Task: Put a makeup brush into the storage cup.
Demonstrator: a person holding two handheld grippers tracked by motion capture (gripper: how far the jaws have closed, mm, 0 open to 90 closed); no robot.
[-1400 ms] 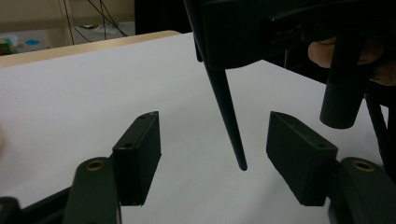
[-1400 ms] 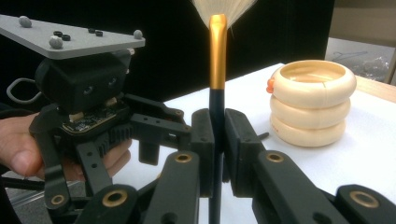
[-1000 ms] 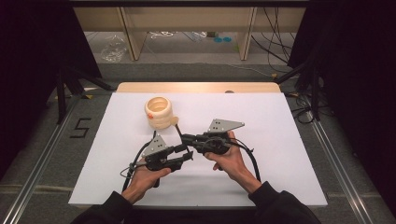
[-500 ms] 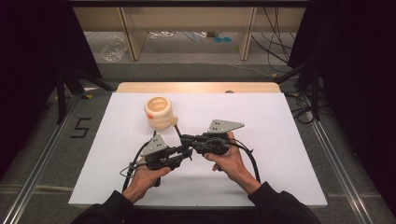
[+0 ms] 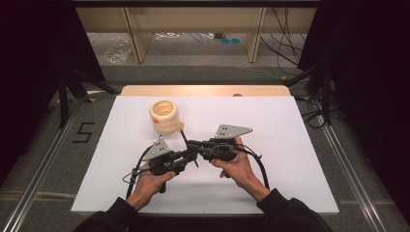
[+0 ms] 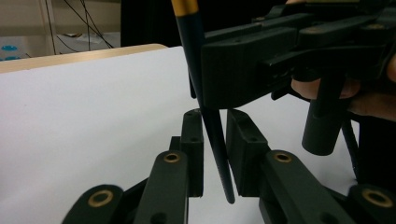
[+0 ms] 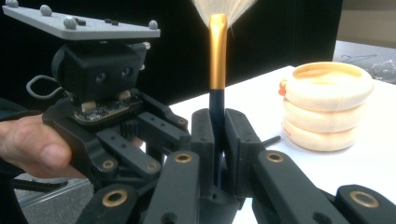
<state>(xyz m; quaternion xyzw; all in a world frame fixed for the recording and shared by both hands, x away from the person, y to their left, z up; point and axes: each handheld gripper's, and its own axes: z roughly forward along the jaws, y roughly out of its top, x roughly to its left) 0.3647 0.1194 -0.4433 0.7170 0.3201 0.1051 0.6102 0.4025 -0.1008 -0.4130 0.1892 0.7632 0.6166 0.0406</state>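
A brush (image 5: pixel 185 137) with a dark handle, gold ferrule (image 7: pixel 217 46) and pale bristles stands between my two grippers at mid-table. My right gripper (image 5: pixel 191 144) is shut on the dark handle (image 7: pixel 217 107). In the left gripper view, the handle's thin end (image 6: pixel 219 158) runs down between the jaws of my left gripper (image 6: pixel 215 135). These jaws stand slightly apart on either side of it. My right gripper (image 6: pixel 210 70) holds the handle higher up. A stack of three pale wooden rings (image 5: pixel 164 116) stands just behind the bristles.
A white sheet (image 5: pixel 290 145) covers the table, with a wooden edge (image 5: pixel 203 90) at the back. Dark floor rails run along both sides. The left gripper's grey plate (image 7: pixel 84 25) shows close beside my right jaws.
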